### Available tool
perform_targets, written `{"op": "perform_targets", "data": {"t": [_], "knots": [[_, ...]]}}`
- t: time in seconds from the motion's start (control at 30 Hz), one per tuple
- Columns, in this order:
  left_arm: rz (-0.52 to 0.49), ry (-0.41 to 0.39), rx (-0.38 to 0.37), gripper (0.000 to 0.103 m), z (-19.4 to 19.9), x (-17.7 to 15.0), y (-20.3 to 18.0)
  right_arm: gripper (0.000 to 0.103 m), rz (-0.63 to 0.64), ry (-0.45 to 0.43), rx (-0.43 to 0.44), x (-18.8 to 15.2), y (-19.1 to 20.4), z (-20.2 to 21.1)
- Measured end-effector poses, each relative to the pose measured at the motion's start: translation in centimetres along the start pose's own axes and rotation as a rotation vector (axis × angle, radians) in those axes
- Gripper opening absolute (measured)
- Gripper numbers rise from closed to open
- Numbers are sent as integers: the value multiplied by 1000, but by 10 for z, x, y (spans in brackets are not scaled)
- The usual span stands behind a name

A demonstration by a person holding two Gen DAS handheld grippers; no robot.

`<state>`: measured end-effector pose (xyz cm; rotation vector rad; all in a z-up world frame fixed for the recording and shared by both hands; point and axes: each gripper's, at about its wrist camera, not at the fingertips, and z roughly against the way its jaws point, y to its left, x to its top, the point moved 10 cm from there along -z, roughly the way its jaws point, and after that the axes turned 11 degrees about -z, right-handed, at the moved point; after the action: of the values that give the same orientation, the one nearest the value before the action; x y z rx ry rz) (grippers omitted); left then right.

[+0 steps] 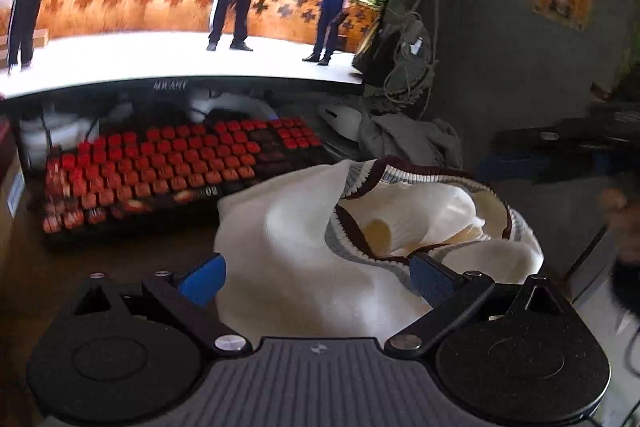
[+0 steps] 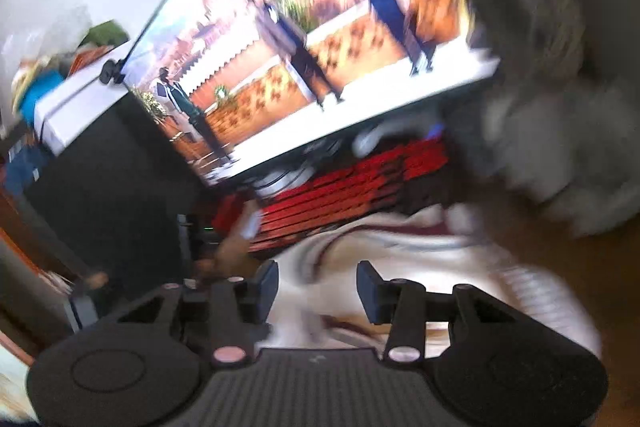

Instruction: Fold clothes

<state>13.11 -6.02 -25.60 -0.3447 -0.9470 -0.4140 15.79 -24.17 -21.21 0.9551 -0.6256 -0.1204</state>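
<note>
- Cream sweater (image 1: 304, 251) lies bunched on the desk, just before the red keyboard (image 1: 160, 171).
- Left gripper (image 1: 316, 277) gapes wide, holding nothing; right gripper (image 2: 317, 285) is part open, also empty.
- Best spread it flat first.
- Soft knit, ribbed striped collar (image 1: 416, 173).

Cream knit garment (image 1: 304, 251) with ribbed neckline trimmed in maroon and grey, lying crumpled on the desk. Collar opening gapes upward toward 1 o'clock; plain body spreads toward 7 o'clock. Blurred in right wrist view (image 2: 420, 251).
</note>
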Motion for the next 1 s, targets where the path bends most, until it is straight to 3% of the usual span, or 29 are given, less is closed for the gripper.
{"op": "perform_targets", "data": {"t": [0.1, 0.2, 0.27, 0.3, 0.33, 0.37, 0.43, 0.7, 0.77, 0.83, 1.0], "knots": [[49, 9, -31, 94, -3, -6, 3, 43, -112, 42, 7, 7, -8, -38], [90, 6, -67, 74, -4, -11, 4, 43, -158, 16, 1, 18, -16, -59], [111, 0, -99, 50, -3, -13, 2, 42, -210, 5, -25, 23, -25, -70], [117, 1, -119, 43, -2, -14, 0, 36, -225, 3, -26, 24, -28, -73], [125, 2, -145, 32, -1, -14, -2, 19, -220, 2, -19, 25, -28, -76], [132, 2, -170, 22, 0, -15, -5, 11, -205, -1, -19, 24, -26, -80], [137, -5, -211, 11, 6, -15, -11, 3, -151, -41, -13, 22, -18, -74], [67, -87, -423, 15, 66, -10, -45, 2, 222, -85, 77, -15, 36, -2], [69, -126, -426, 35, 86, -2, -42, 2, 311, -58, 89, -38, 43, 15], [54, -166, -396, 47, 103, 7, -36, 2, 350, -12, 86, -62, 41, 27], [11, -174, -331, 53, 106, 21, -27, 2, 343, 98, 33, -120, 8, 32]]}}
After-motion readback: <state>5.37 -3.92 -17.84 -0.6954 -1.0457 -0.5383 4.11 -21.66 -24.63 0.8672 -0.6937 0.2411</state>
